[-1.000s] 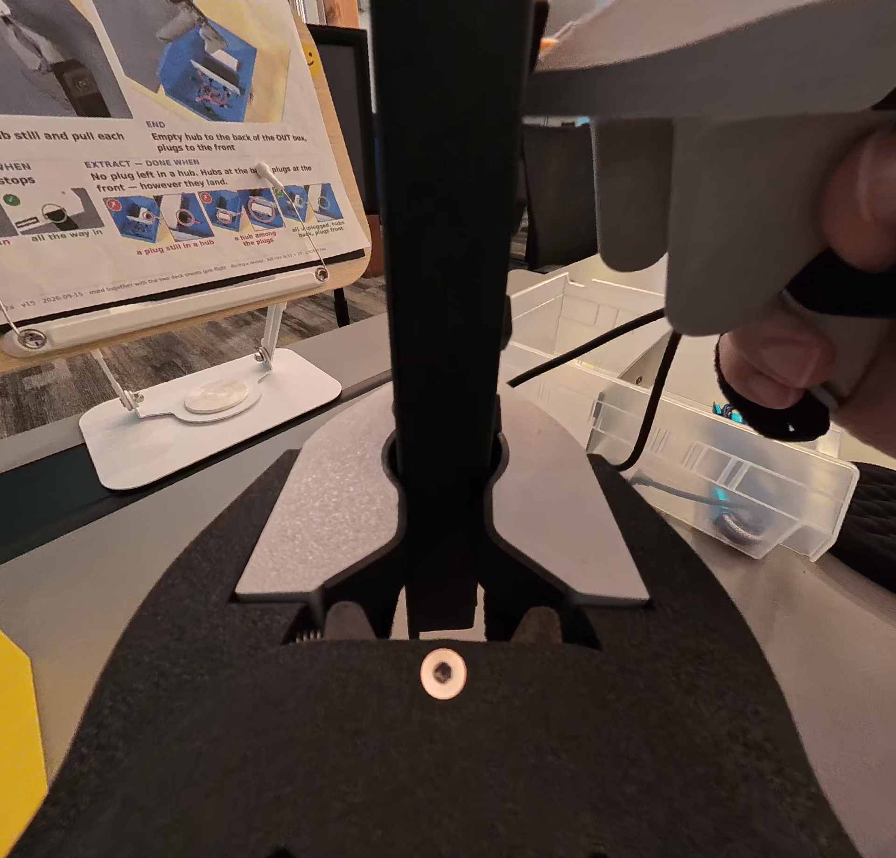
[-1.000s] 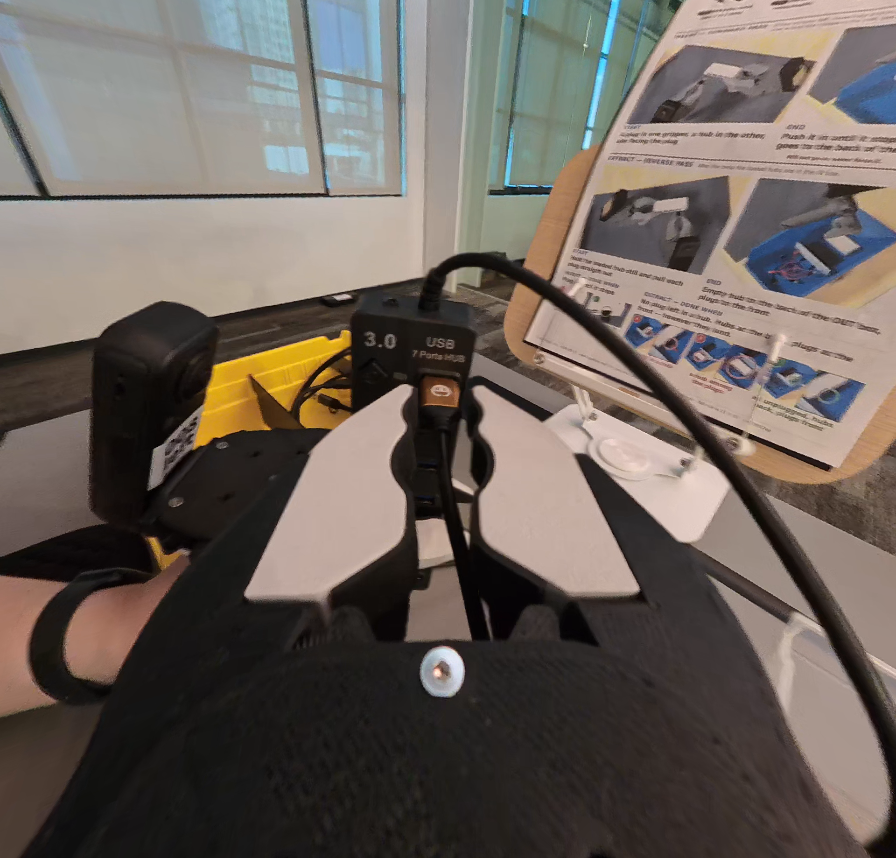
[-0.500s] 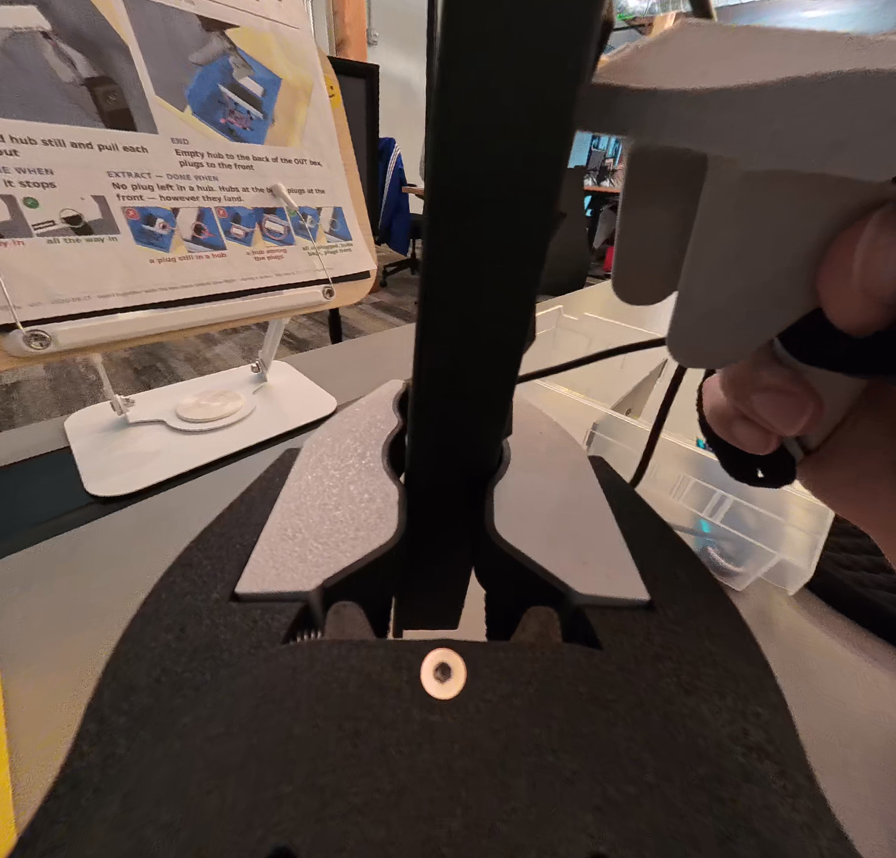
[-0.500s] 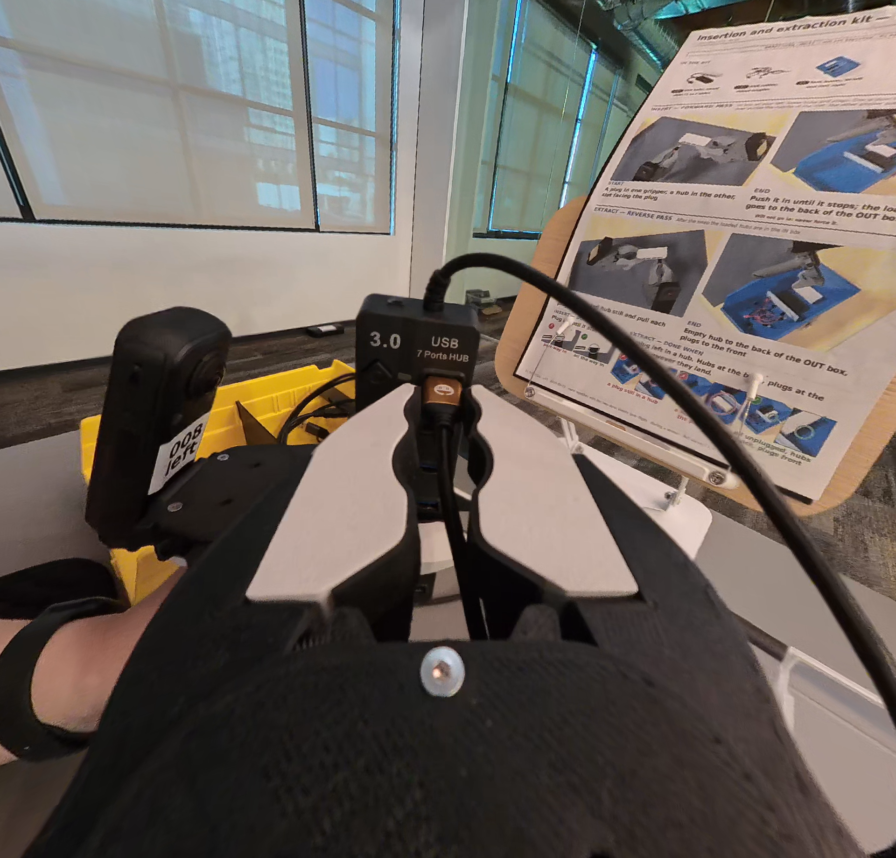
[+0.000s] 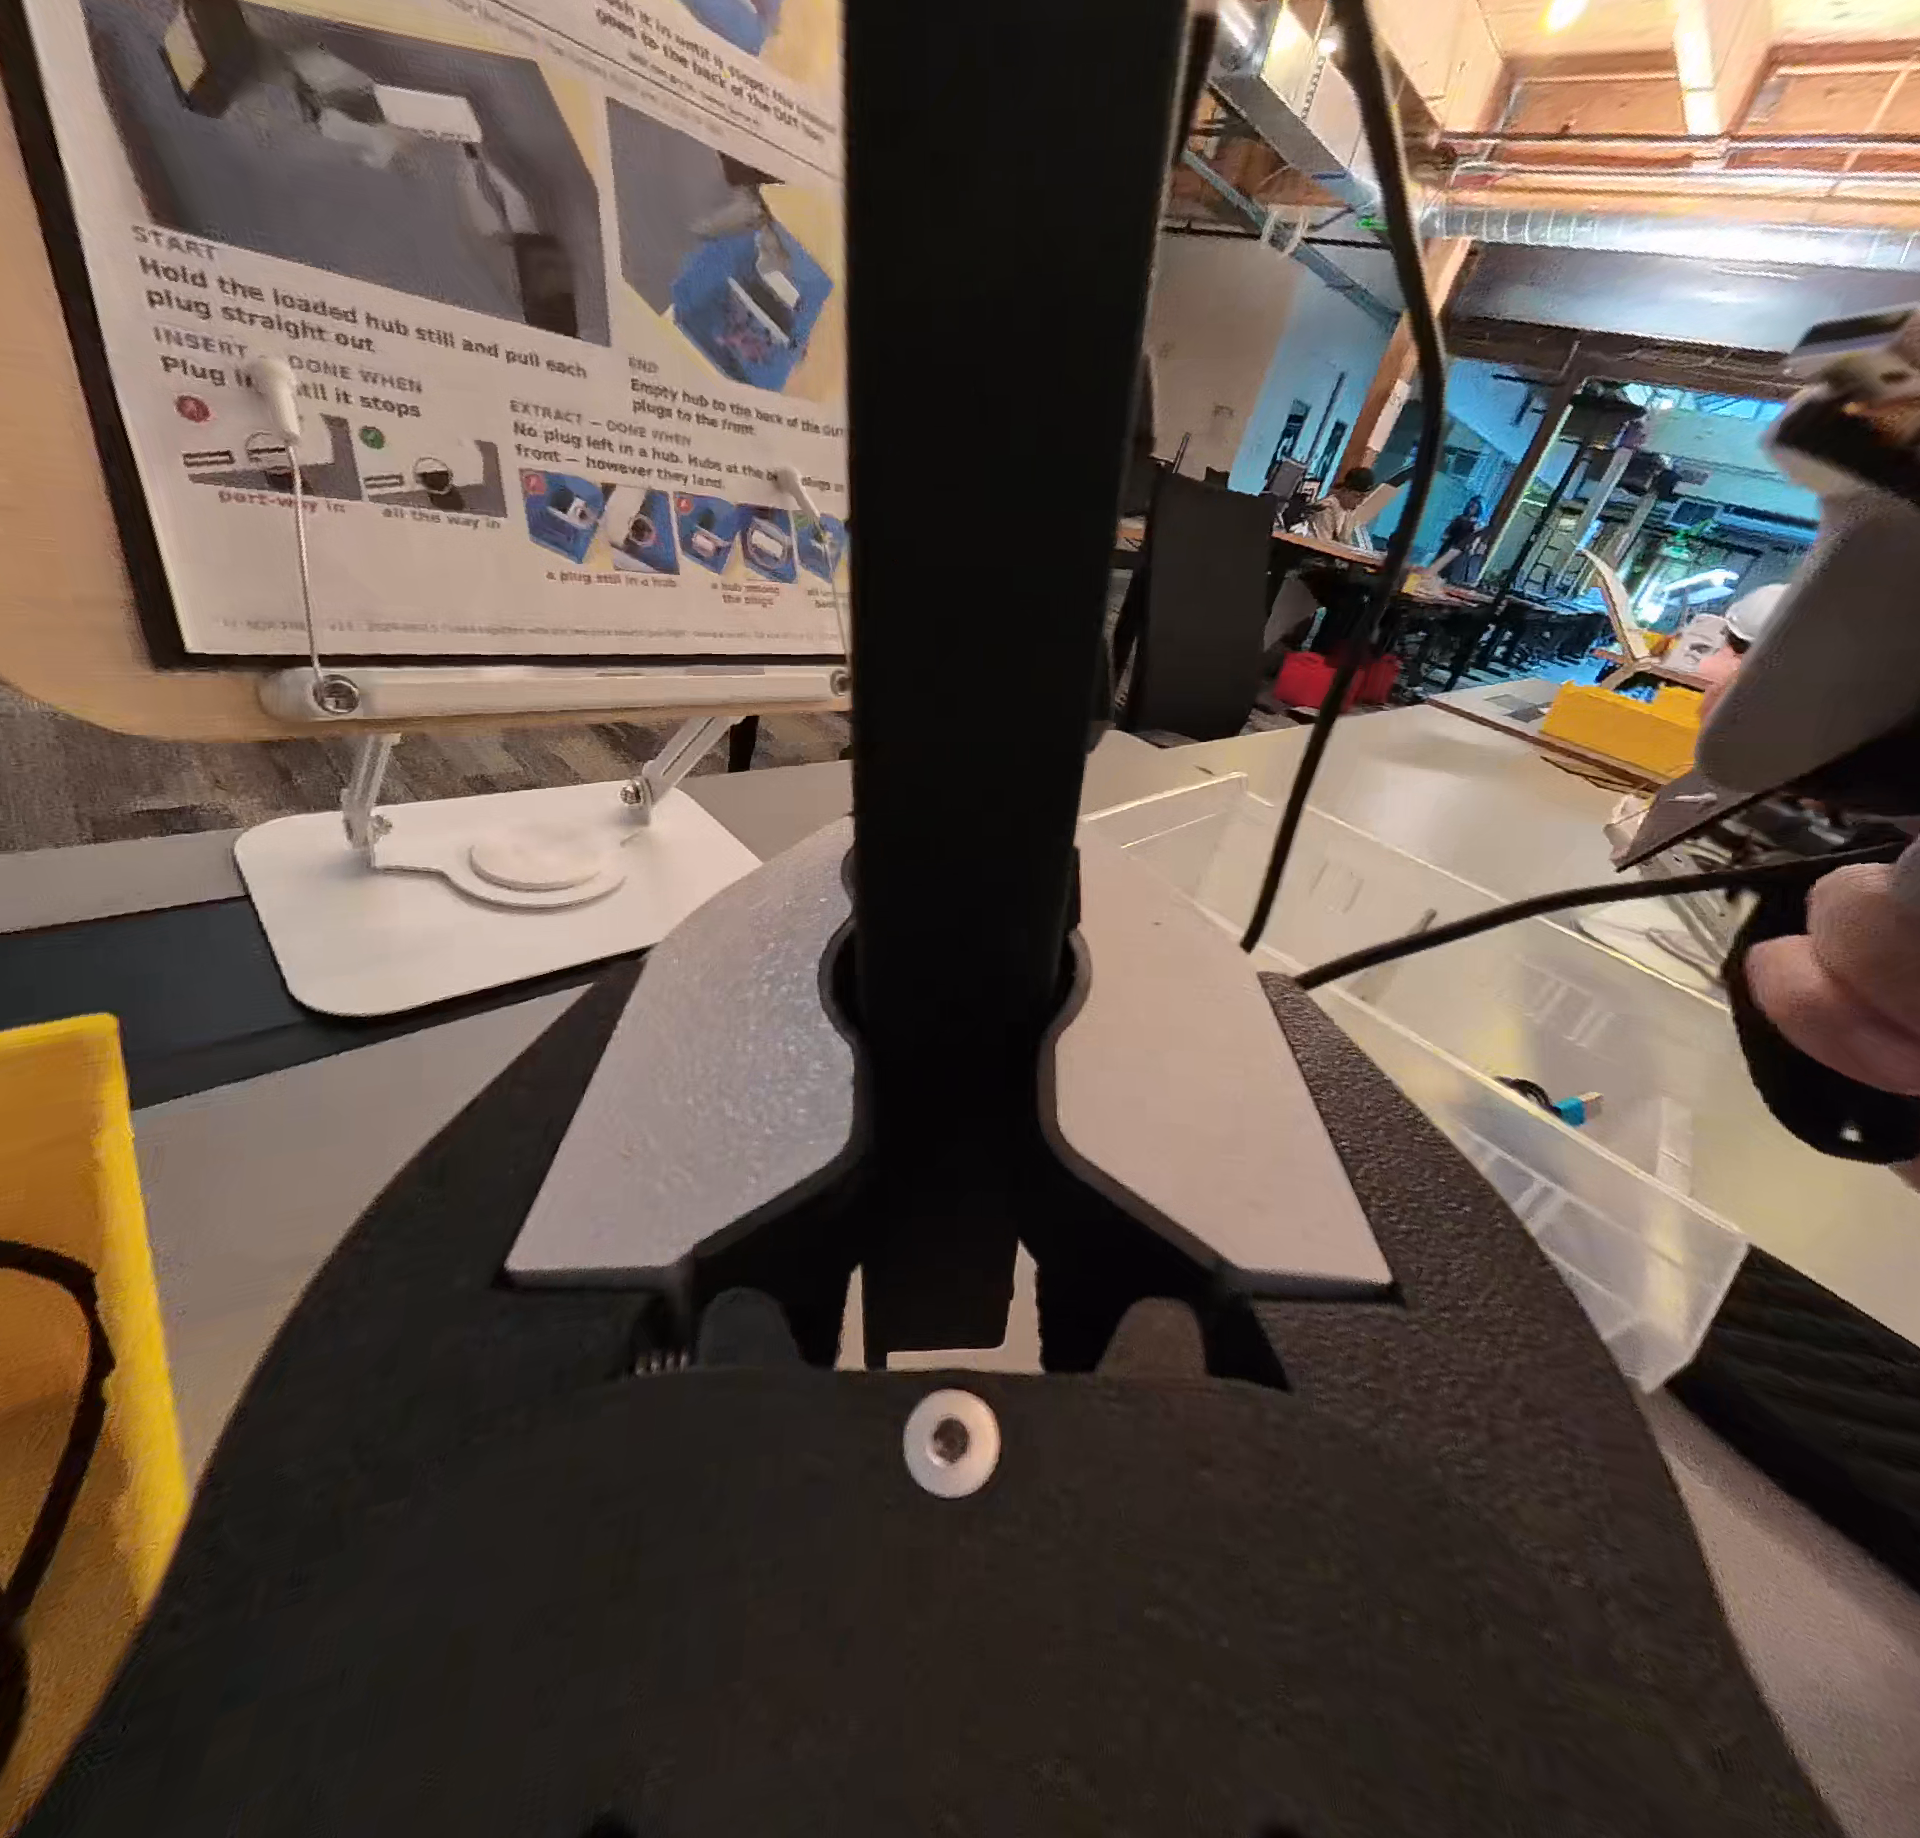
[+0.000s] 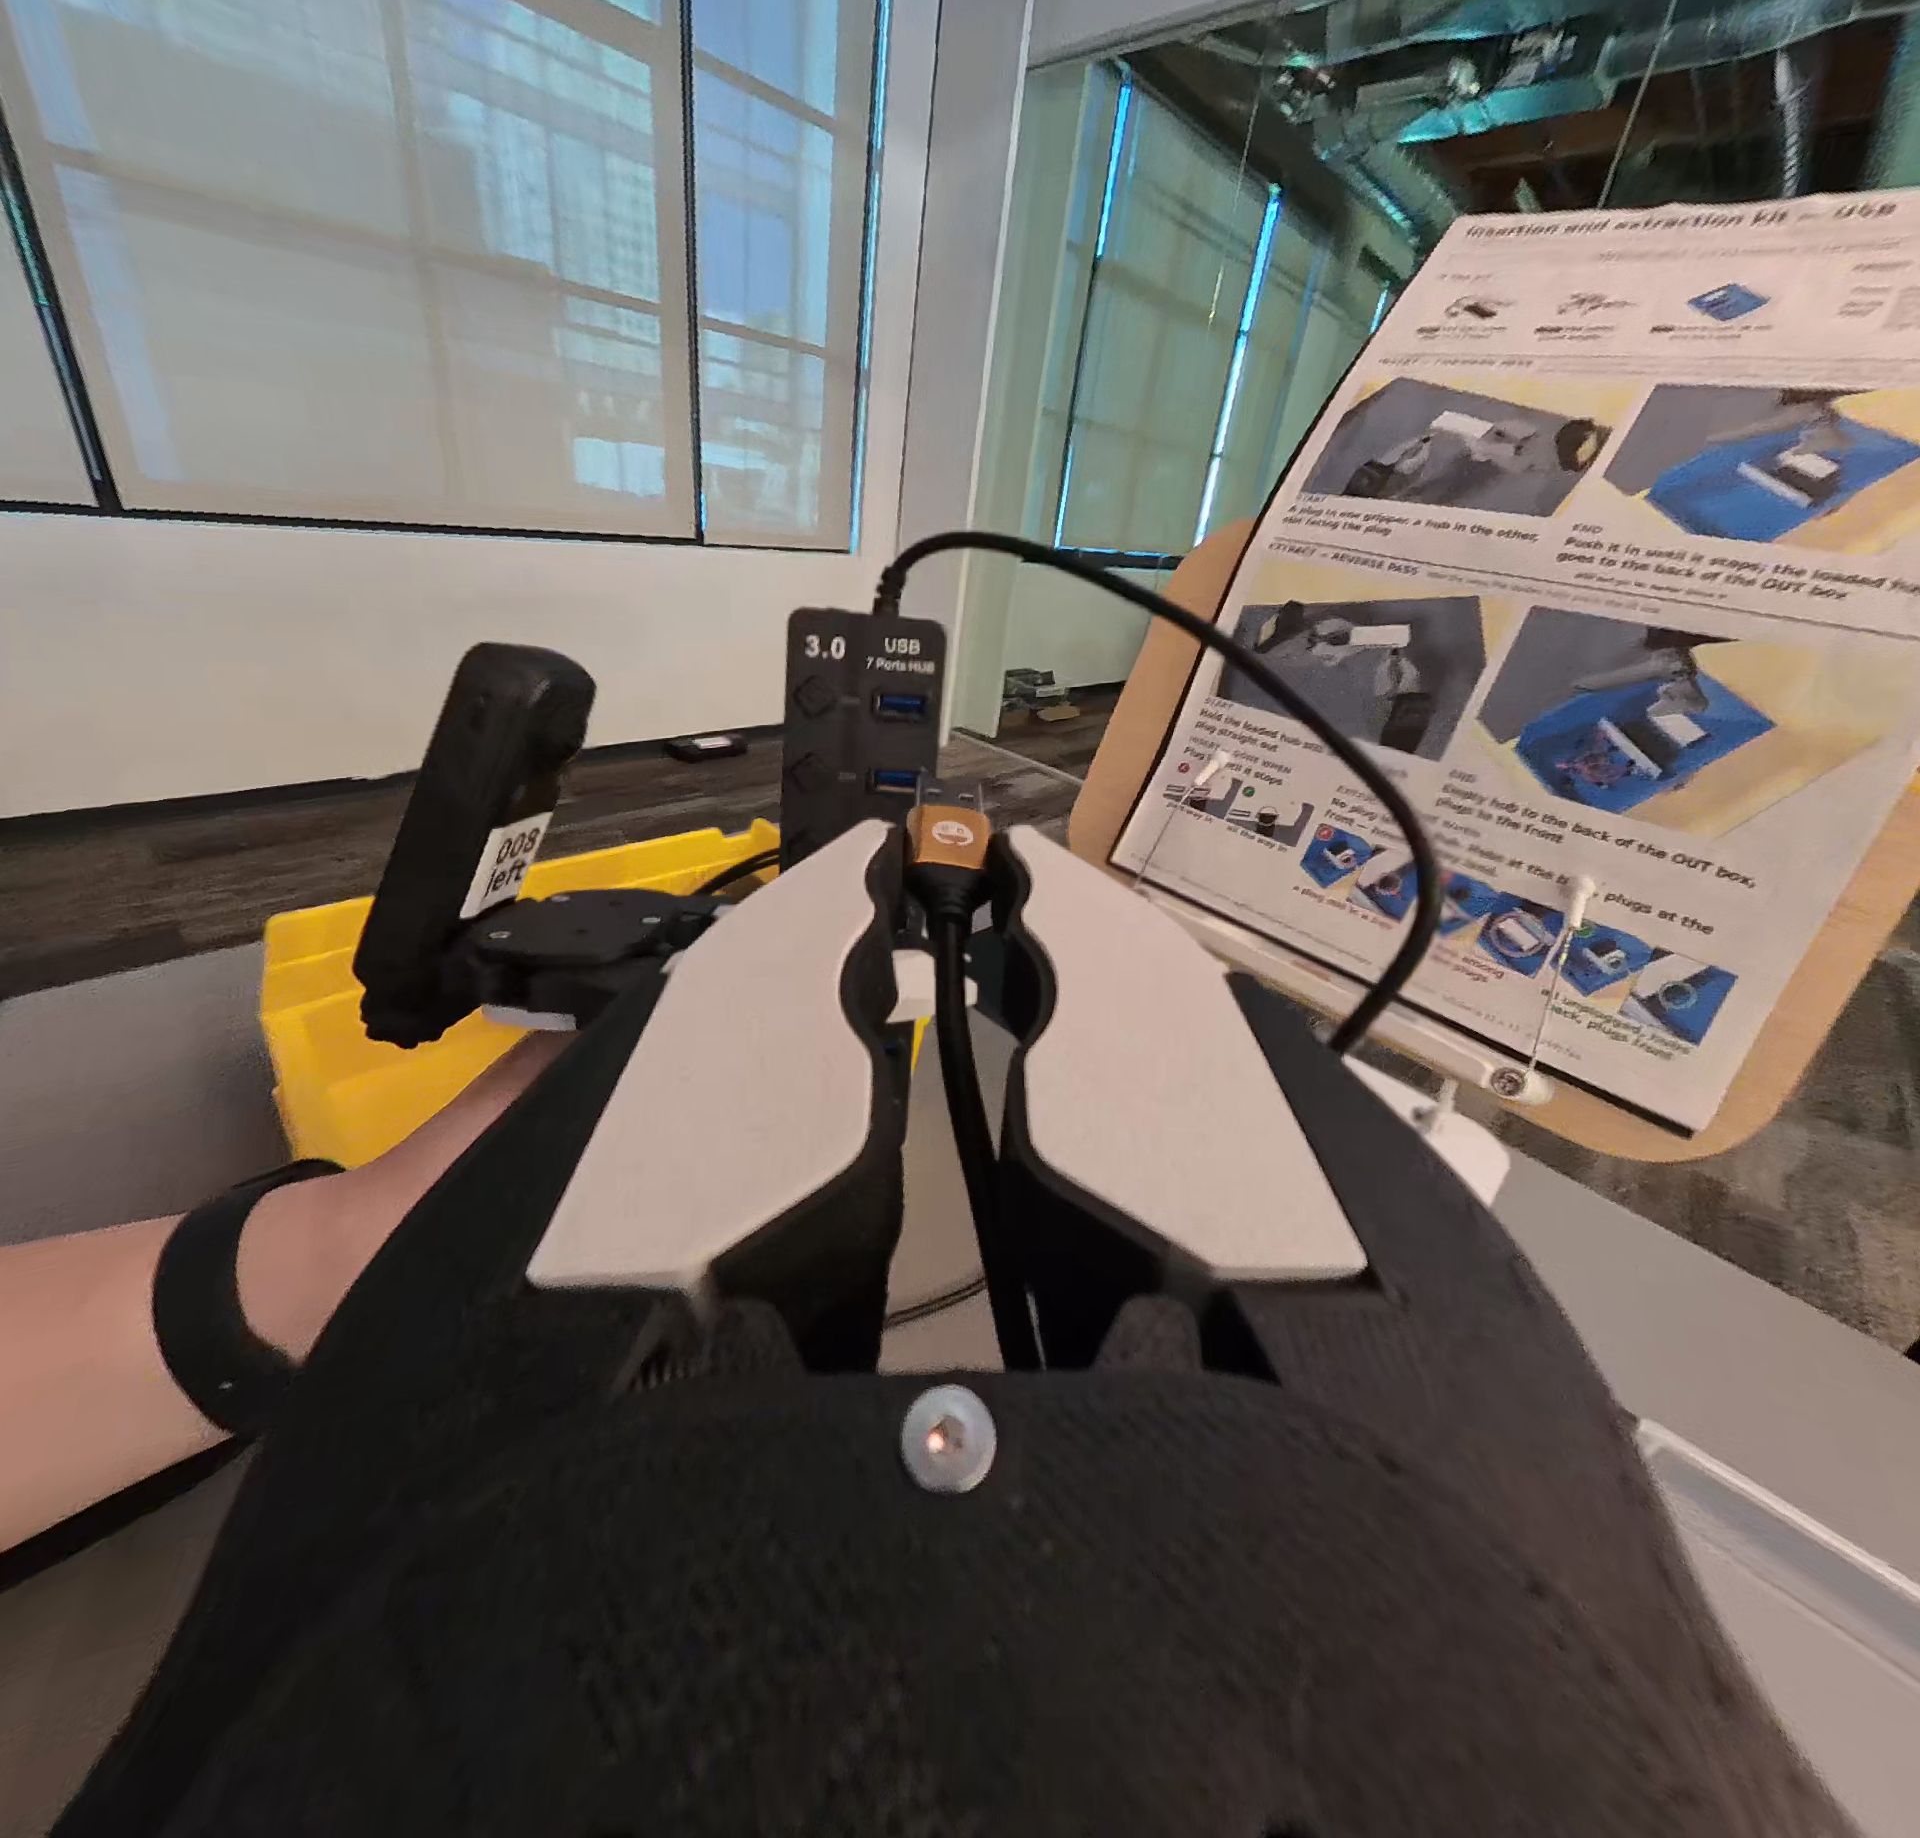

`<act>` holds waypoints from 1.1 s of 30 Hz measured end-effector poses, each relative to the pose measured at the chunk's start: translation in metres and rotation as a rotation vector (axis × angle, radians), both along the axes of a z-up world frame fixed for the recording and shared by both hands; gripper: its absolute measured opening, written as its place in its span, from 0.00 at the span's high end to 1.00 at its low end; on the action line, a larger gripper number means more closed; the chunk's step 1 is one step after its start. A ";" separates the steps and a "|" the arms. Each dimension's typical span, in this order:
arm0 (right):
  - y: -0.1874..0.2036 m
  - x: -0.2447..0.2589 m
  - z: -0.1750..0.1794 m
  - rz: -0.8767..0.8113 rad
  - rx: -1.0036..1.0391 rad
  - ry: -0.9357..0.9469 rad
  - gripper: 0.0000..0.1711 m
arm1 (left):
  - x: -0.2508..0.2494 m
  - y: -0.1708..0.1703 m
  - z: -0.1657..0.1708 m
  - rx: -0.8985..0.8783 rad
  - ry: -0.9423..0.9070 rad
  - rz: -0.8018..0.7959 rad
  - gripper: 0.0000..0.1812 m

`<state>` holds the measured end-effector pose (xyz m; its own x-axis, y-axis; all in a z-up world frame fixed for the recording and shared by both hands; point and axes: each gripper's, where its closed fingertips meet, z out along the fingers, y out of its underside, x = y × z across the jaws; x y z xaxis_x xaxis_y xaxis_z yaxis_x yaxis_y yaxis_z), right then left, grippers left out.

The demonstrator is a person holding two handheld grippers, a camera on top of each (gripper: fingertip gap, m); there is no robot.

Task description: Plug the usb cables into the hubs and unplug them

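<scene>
Left wrist view: left gripper (image 5: 956, 967) points forward, clamped on the upright black hub (image 5: 997, 438) above the table (image 5: 312, 1186).

Right wrist view: right gripper (image 6: 940, 853) is level, pinching the orange-collared USB plug (image 6: 948, 832), its tip just short of the hub (image 6: 862, 728).

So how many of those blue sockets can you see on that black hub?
2 in the right wrist view. One blue socket sits near the top of the hub; the second is just below it. More may be hidden behind the orange plug.

USB plug (image 6: 948, 834) pulled out of hub (image 6: 862, 718), grippers apart
</scene>
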<state>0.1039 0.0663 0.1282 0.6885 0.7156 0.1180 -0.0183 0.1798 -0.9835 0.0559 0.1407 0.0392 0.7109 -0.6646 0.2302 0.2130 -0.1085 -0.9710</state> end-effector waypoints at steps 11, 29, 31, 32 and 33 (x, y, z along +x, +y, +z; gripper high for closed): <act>-0.032 0.018 0.022 0.289 -0.192 0.021 0.91 | 0.017 -0.033 0.041 0.070 0.089 -0.003 0.86; -0.069 0.026 0.044 0.455 -0.314 -0.219 0.90 | -0.099 -0.049 0.119 0.146 0.032 0.099 0.84; -0.060 0.049 0.047 0.377 -0.340 -0.257 0.90 | -0.096 -0.056 0.125 0.160 0.025 0.074 0.84; -0.052 0.066 0.043 0.308 -0.358 -0.271 0.90 | -0.093 -0.060 0.127 0.165 0.025 0.054 0.84; -0.044 0.085 0.038 0.235 -0.388 -0.263 0.90 | -0.090 -0.063 0.130 0.172 0.024 0.037 0.84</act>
<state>0.1889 0.0224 0.1659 0.4868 0.8727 -0.0389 0.2422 -0.1777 -0.9538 -0.0339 0.0775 0.1688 0.7392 -0.6663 0.0978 0.1903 0.0673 -0.9794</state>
